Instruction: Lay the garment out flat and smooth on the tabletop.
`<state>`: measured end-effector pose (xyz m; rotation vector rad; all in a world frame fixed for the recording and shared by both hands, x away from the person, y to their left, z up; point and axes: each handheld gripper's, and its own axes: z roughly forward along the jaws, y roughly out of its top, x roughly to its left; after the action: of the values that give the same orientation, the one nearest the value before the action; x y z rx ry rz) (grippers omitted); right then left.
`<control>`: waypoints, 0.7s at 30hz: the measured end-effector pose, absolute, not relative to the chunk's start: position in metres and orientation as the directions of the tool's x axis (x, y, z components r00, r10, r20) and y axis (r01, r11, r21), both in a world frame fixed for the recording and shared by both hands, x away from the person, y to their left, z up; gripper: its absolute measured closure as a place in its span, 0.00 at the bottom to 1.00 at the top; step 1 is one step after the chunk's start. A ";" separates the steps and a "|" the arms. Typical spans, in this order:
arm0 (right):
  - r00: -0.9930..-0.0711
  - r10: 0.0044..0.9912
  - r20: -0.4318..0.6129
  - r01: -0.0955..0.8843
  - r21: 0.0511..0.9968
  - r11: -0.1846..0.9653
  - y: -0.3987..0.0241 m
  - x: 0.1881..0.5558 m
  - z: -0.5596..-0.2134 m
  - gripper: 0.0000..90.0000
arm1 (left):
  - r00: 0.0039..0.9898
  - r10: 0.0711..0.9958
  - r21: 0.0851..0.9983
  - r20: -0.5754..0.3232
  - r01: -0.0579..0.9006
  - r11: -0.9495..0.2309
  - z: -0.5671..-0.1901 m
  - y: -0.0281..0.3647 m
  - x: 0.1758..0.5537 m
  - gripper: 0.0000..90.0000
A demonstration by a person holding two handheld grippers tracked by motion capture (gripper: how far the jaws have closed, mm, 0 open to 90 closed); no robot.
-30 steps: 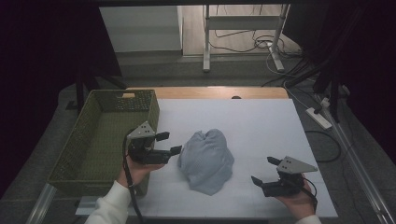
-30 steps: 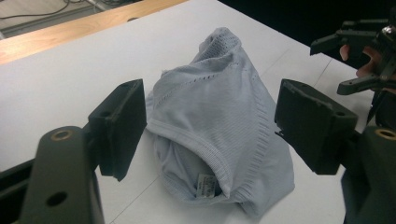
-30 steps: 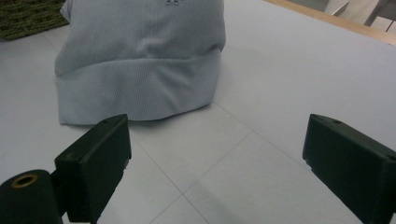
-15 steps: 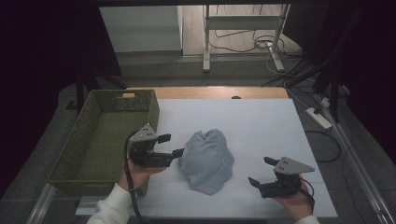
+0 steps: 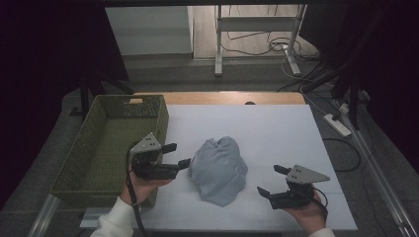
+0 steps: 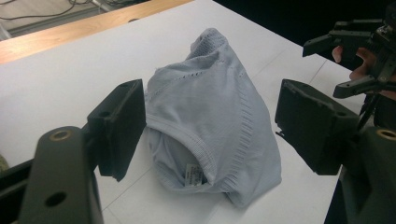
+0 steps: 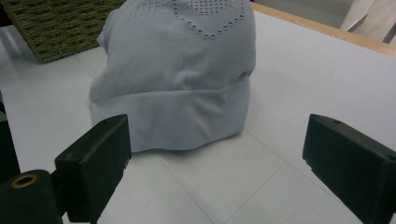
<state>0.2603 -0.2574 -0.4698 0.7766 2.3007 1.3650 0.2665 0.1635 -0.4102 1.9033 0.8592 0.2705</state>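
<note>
A light blue knitted garment (image 5: 218, 169) lies bunched in a heap on the white table top (image 5: 276, 128). My left gripper (image 5: 180, 154) is just to its left, jaws open and pointing at the heap's left edge. In the left gripper view the garment (image 6: 219, 93) sits ahead between the spread pads (image 6: 126, 116) of the left gripper (image 6: 212, 116), untouched, a small label showing at its hem. My right gripper (image 5: 268, 179) hovers open at the heap's lower right, a short way off. The right gripper view has the garment (image 7: 182, 70) beyond the wide-apart jaws of the right gripper (image 7: 222, 158).
A green woven basket (image 5: 163, 118) stands at the table's left side, right behind the left hand; its corner (image 7: 56, 23) is visible in the right gripper view. A wooden strip (image 5: 222, 98) runs along the far edge. Table legs and cables lie on the floor beyond.
Both hands have hardly shifted; the right gripper has drifted slightly left toward the garment. The garment lies as before.
</note>
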 end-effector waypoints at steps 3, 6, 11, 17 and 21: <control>-0.791 0.611 -0.031 0.269 0.880 0.392 -0.254 0.260 -0.470 0.09 | 0.722 0.670 0.861 -0.176 0.442 -0.251 -0.410 0.165 0.266 0.28; -0.799 0.601 -0.034 0.264 0.878 0.400 -0.247 0.260 -0.469 0.09 | 0.723 0.667 0.866 -0.178 0.437 -0.243 -0.409 0.167 0.266 0.28; -0.811 0.583 -0.038 0.255 0.875 0.412 -0.236 0.260 -0.469 0.09 | 0.720 0.670 0.863 -0.184 0.444 -0.241 -0.410 0.170 0.267 0.28; -0.820 0.571 -0.038 0.255 0.869 0.423 -0.229 0.259 -0.471 0.09 | 0.721 0.668 0.861 -0.185 0.447 -0.244 -0.411 0.170 0.268 0.28; -0.828 0.559 -0.045 0.248 0.865 0.436 -0.224 0.257 -0.472 0.09 | 0.722 0.667 0.860 -0.183 0.446 -0.247 -0.411 0.169 0.268 0.28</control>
<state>0.2570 -0.2237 -0.4721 0.6922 2.3683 1.3456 0.2677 0.1691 -0.4109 1.8911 0.8612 0.2676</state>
